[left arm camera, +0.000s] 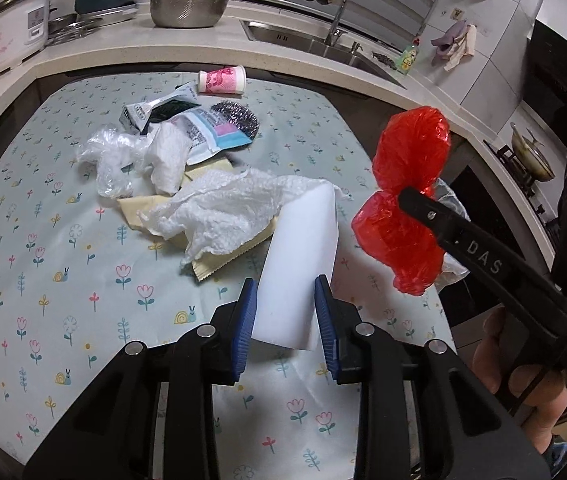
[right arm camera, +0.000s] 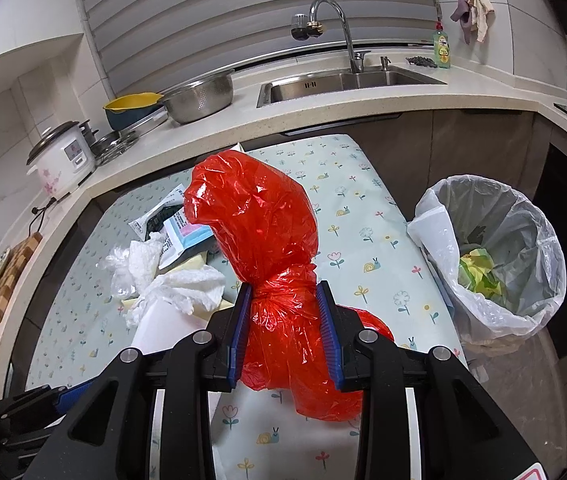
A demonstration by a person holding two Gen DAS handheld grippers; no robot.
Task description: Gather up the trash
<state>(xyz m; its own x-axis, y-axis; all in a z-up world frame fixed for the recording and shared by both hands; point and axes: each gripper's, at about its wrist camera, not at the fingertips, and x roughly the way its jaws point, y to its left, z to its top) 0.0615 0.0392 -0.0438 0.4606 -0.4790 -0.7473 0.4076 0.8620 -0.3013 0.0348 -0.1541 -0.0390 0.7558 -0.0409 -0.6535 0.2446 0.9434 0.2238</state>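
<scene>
My right gripper (right arm camera: 283, 288) is shut on the knotted neck of a red plastic bag (right arm camera: 259, 220) and holds it above the flowered tablecloth (right arm camera: 347, 216). In the left wrist view the same red bag (left arm camera: 407, 160) hangs at the right, pinched by the right gripper (left arm camera: 413, 200). My left gripper (left arm camera: 285, 284) has its blue pads against both sides of a curled white paper sheet (left arm camera: 303, 240), which reaches up to a crumpled paper towel (left arm camera: 223, 208). Behind it lies a heap of wrappers, clear plastic film (left arm camera: 103, 156) and a pink paper cup (left arm camera: 221, 80).
A bin with a clear liner (right arm camera: 463, 182) stands off the table's right edge, with yellow-green scraps inside. Behind the table runs a counter with a sink (right arm camera: 347, 80), a steel colander (right arm camera: 199, 96) and a rice cooker (right arm camera: 63, 156). A steel scourer (left arm camera: 239, 116) lies among the trash.
</scene>
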